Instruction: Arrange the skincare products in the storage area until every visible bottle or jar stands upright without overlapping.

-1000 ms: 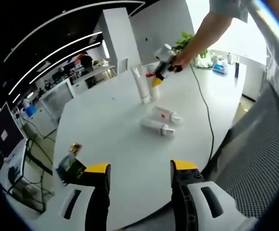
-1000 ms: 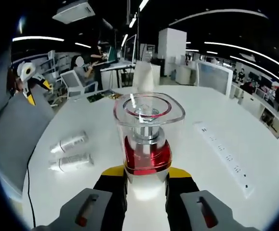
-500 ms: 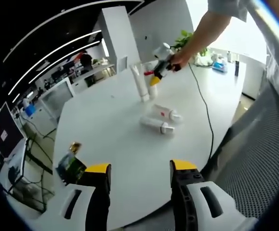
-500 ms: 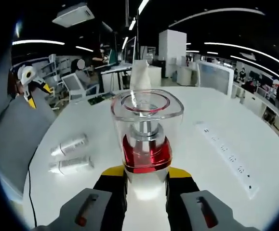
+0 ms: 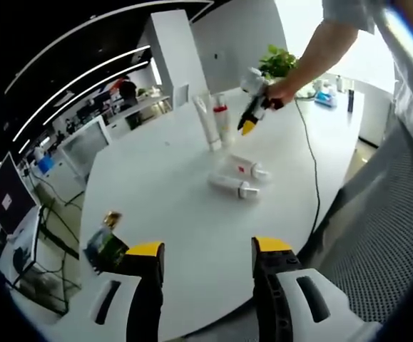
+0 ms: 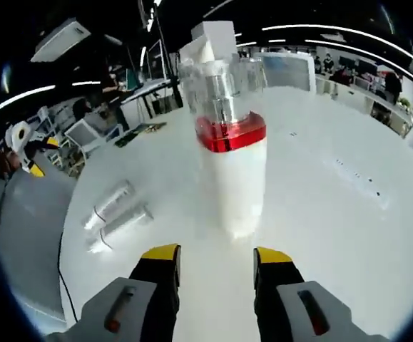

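Standing the pump bottle (image 6: pixel 232 153) upright, your right gripper (image 6: pixel 215 258) had jaws open; next, approach the lying tubes (image 6: pixel 117 217) slowly; left gripper (image 5: pixel 201 251) was open, empty.

Table: a large white table (image 5: pixel 170 192) with a rounded edge, seen also in the right gripper view (image 6: pixel 320 214).
Standing on it: a white bottle (image 6: pixel 232 153) with a red band and clear cap, upright; behind it in the left gripper view, a white tube (image 5: pixel 207 122) standing on end, just beside that bottle (image 5: pixel 222 120).
Lying on it: two white tubes (image 5: pixel 236 187) (image 5: pixel 247 168) on their sides, side by side near the middle.
Also on it: a white power strip (image 6: pixel 363 184); a black cable (image 5: pixel 310 164) trailing to the edge.
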Available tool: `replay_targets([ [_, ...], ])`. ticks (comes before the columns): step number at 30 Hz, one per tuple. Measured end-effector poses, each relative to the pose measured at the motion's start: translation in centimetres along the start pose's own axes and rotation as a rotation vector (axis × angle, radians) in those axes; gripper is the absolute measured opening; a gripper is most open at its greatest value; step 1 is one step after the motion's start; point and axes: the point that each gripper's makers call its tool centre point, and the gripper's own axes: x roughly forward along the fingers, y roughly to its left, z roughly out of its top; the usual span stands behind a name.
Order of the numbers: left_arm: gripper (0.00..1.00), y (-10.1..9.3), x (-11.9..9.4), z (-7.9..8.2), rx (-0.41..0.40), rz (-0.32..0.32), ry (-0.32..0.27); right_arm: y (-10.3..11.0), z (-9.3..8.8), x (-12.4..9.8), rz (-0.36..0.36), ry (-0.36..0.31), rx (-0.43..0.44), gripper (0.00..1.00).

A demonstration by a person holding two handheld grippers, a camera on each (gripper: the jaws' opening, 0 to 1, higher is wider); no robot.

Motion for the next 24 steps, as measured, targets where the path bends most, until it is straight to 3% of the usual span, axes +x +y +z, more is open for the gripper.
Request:
replay_targets([
  [3,0.46,0.0,0.0,0.1,0.004,0.0,-0.004,3.2,-1.3,-0.5,0.055,0.062,-0.13,0.33],
  [4,0.46,-0.1,0.0,0.1,0.005,-0.001,-0.004,4.5,-1.8,-0.6,0.077,0.109,-0.242,0.33],
  [5,0.46,-0.1,0.0,0.1,0.005,-0.001,-0.003,5.2,-1.9,-0.6,0.076,0.137,-0.299,0.34],
  [8,0.46,-0.1,-0.1,0.2,0.01,-0.002,-0.008,7.4,-0.8,-0.5,0.099,0.17,-0.475,0.37],
  [9,0.46,-0.2,-0.1,0.2,0.011,-0.003,-0.008,7.8,-0.3,-0.3,0.087,0.2,-0.599,0.38],
  [11,0.47,-0.3,-0.1,0.1,0.013,-0.007,-0.002,9.0,0.4,0.0,0.096,0.231,-0.716,0.45],
  [13,0.46,-0.3,-0.1,0.0,0.022,-0.006,0.001,10.9,0.8,1.0,0.164,0.231,-0.74,0.59],
  [14,0.46,-0.2,-0.1,0.0,0.026,-0.003,-0.001,11.1,1.0,1.5,0.172,0.238,-0.717,0.7],
  [15,0.46,-0.2,-0.2,0.0,0.027,-0.001,0.0,11.9,1.1,2.3,0.191,0.242,-0.639,0.8],
  [17,0.46,-0.2,-0.2,0.0,0.029,0.001,0.001,11.7,1.3,3.6,0.16,0.246,-0.62,0.99],
  [21,0.45,-0.2,-0.2,-0.1,0.042,0.002,0.003,11.3,1.0,4.6,0.148,0.315,-0.672,0.97],
  [23,0.45,-0.1,-0.2,0.0,0.039,0.005,0.0,11.6,0.8,4.6,0.168,0.377,-0.805,0.95],
  [24,0.45,-0.2,-0.2,0.0,0.038,0.004,-0.002,11.5,1.1,4.5,0.171,0.406,-0.915,0.94],
])
